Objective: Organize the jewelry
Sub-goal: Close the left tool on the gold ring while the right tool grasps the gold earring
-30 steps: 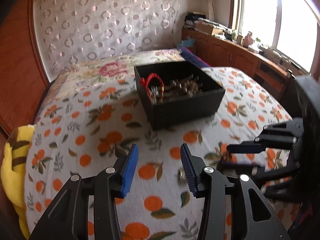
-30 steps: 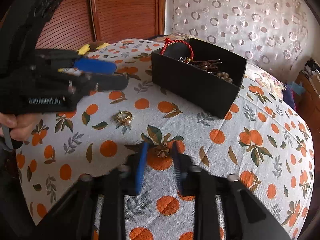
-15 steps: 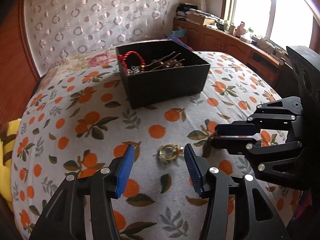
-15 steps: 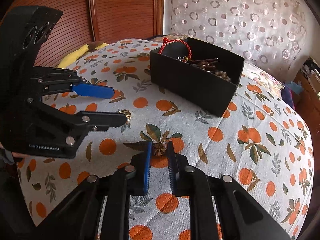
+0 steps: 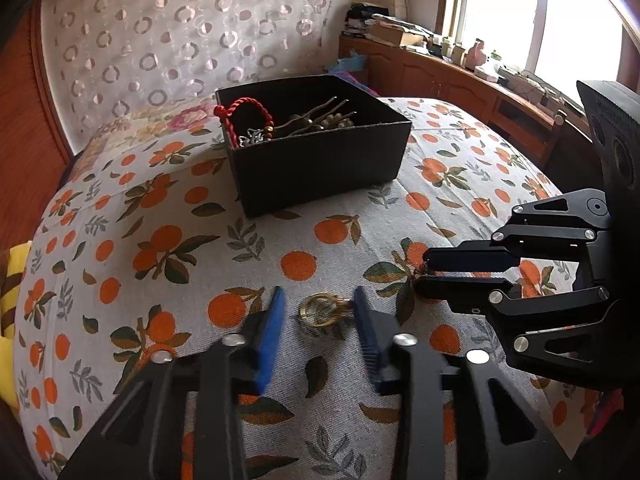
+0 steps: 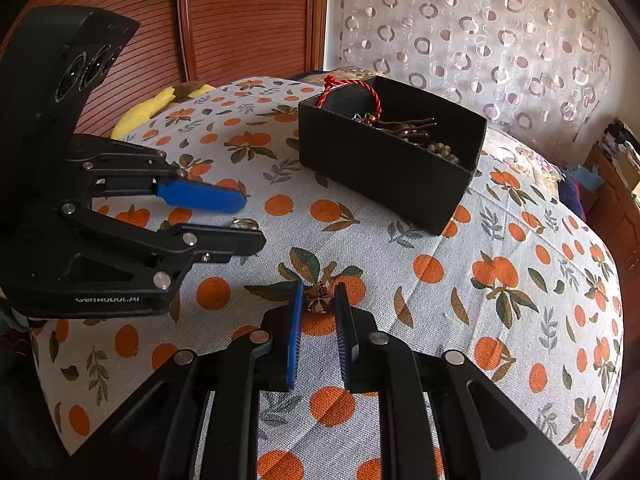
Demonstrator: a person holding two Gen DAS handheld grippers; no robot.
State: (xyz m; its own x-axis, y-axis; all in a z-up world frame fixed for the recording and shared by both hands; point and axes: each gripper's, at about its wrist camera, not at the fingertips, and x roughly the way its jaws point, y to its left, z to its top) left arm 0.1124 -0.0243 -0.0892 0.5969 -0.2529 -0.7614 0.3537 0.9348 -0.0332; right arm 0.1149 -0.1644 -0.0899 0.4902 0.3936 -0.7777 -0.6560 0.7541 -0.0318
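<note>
Ring (image 5: pixel 321 311) flat on cloth, left gripper (image 5: pixel 318 334) closing around; right gripper (image 6: pixel 319 322) clamps ornament (image 6: pixel 317 299).

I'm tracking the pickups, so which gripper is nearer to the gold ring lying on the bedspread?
Left. The left gripper straddles the gold ring, its jaws closing around it. The right gripper sits off to the side, shut on a small bell charm.
</note>
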